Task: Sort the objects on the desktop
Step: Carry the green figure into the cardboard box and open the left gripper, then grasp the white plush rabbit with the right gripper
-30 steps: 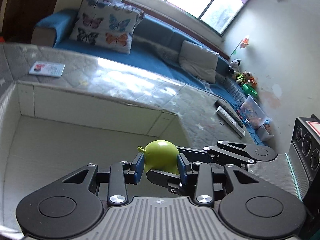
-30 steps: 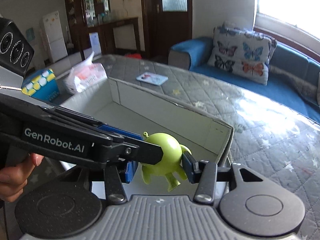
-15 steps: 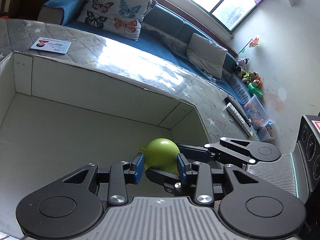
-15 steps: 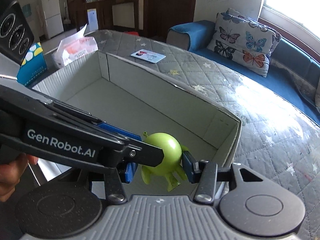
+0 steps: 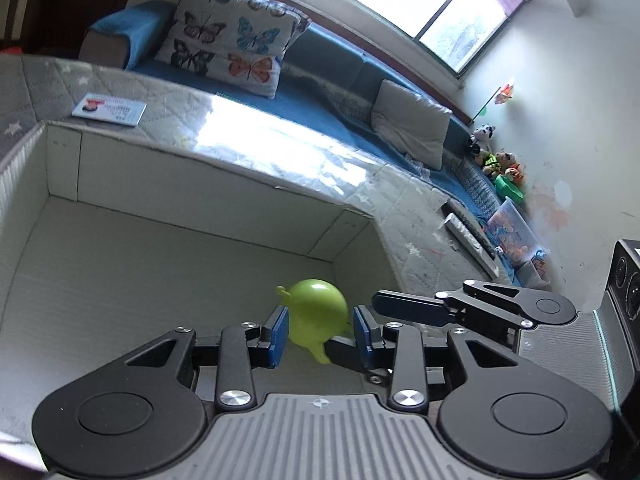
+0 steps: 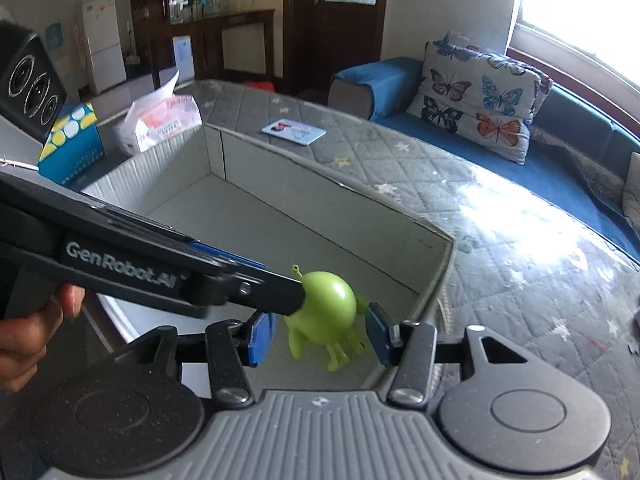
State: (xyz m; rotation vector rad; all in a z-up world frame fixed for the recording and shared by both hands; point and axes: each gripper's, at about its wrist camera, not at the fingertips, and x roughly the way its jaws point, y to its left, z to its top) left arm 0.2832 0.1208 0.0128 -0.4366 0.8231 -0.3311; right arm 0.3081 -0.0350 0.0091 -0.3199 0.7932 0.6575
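Ahead of both grippers sits an open cardboard box (image 5: pixel 200 200), its pale floor bare apart from the area hidden by the tools. A green round toy figure (image 5: pixel 316 320) with stubby legs hangs over the box's near corner, between the fingertips of both grippers at once. The left gripper (image 5: pixel 320 334) has its blue pads close in on either side of the toy, the left pad touching or nearly touching it; the narrow gap on the right side leaves it unclear whether the grip is firm. In the right wrist view the right gripper (image 6: pixel 320 334) stands partly open, with clear space between each blue pad and the toy (image 6: pixel 326 308), so it has hold of nothing, while a finger of the left tool crosses in from the left against the toy's side. Only the right view shows a tissue pack (image 6: pixel 160 122) and a blue carton (image 6: pixel 72 144) beyond the box to the left, and the person's hand (image 6: pixel 28 344). A card (image 5: pixel 109 109) lies on the quilted surface past the box's far wall.
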